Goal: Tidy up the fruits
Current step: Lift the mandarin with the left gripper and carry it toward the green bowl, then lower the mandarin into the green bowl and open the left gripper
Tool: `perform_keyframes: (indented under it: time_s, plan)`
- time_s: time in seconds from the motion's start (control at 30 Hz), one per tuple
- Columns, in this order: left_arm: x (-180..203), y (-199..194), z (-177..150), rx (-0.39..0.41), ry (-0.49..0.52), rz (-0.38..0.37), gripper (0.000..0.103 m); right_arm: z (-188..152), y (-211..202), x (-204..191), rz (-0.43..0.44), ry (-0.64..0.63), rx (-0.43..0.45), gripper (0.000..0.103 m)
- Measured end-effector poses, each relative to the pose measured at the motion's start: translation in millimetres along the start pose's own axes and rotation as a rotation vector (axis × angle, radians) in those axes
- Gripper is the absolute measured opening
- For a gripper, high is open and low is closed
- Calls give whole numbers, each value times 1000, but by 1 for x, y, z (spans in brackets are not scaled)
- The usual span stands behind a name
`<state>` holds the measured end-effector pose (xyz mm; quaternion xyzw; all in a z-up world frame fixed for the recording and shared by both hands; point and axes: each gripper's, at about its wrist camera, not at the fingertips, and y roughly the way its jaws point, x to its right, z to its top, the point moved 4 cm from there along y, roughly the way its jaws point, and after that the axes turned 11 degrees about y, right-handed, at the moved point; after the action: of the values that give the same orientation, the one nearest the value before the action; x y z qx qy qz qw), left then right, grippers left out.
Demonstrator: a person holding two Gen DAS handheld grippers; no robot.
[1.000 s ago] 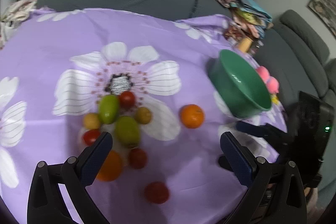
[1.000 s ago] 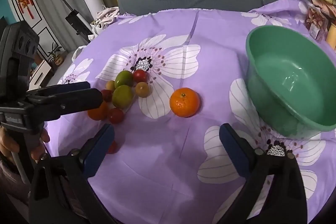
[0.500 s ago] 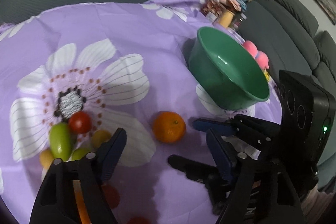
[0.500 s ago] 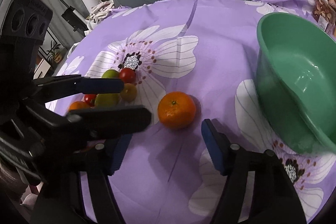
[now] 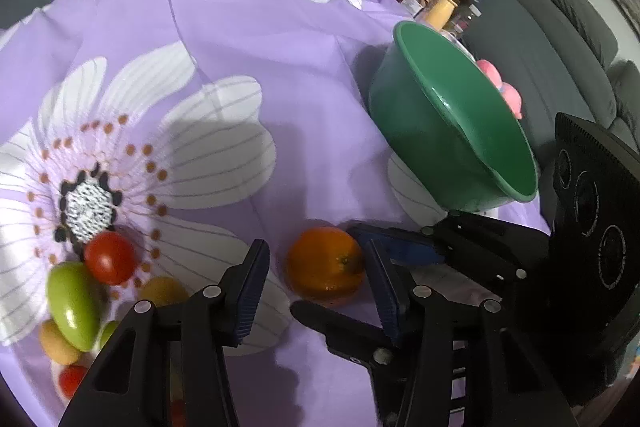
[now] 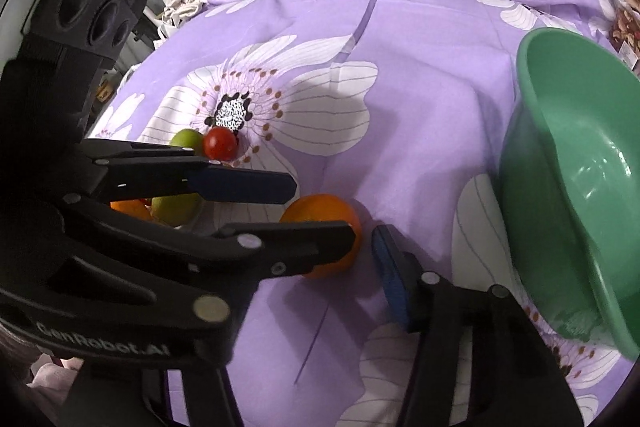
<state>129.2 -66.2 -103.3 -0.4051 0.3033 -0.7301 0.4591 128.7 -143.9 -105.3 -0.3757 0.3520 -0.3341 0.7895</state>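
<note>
- While both my jaws are closing, the orange (image 5: 324, 265) sits on the purple flowered cloth (image 5: 248, 39) between the pads of my left gripper (image 5: 318, 287), a gap on each side.
- My right gripper (image 5: 340, 267) brackets the same orange crosswise, contact unclear.
- Just right stands the green bowl (image 6: 532, 131); smaller fruits (image 5: 110, 259) cluster left.

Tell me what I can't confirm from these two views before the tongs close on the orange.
- Contact on the orange: right wrist view, left tongs cover its near side.
- Right tongs' left finger: same view, hidden behind them.
- Fruit cluster: left wrist view, partly behind a finger.
- Green bowl: cut by the edge.
</note>
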Motion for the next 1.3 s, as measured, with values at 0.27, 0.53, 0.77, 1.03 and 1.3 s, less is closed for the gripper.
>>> perform_keyframes:
  time_s: [0.27, 0.53, 0.77, 1.03, 1.3]
  plan:
    - [1, 4, -5, -18, -20, -19, 44, -3, 1, -3, -22, -36, -4, 43]
    - [17, -18, -8, 7, 6, 19, 43, -8, -10, -9, 3, -32, 39, 43]
    - [47, -43, 7, 74, 101, 60, 43, -9, -46, -11, 4, -45, 164, 43]
    - [87, -54, 45, 141, 237, 80, 43, 1, -90, 7, -32, -29, 330, 43]
    - [121, -30, 89, 182, 341, 43, 43, 19, -117, 49, -107, 6, 426, 43]
